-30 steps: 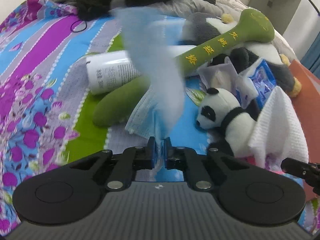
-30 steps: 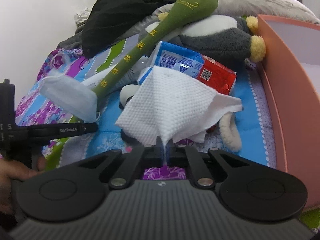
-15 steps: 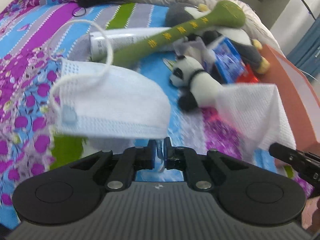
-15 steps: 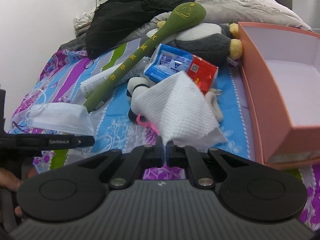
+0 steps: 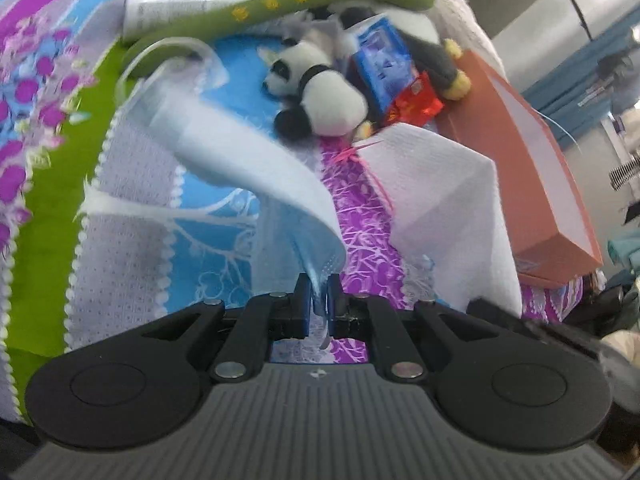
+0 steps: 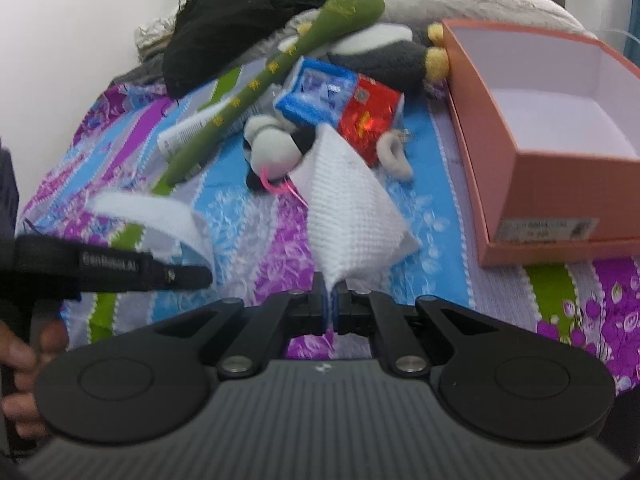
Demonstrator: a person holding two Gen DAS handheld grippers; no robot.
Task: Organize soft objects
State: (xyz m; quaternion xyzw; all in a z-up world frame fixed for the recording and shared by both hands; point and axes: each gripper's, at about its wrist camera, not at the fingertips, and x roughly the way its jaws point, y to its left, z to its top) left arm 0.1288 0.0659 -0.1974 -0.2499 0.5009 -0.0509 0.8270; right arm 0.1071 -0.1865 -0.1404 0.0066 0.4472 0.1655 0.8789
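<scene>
Progress: early. The left gripper (image 5: 319,294) is clamped on a face mask (image 5: 248,160); the right gripper (image 6: 330,300) pinches a white cloth (image 6: 348,216). Both hang above the bedspread (image 6: 432,208). The pink box (image 6: 560,92) stands empty (interior visible only from the right wrist). The panda toy (image 5: 320,92) and other items remain unsorted.

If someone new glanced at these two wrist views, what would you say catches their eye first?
Probably the two limp white pieces pinched in the tongs above the bedspread: a face mask in the left tongs and a textured white cloth in the right tongs. Next comes the open salmon-pink box, empty, at the right, then the toy pile behind: a small panda plush under a long green plush stick.
</scene>
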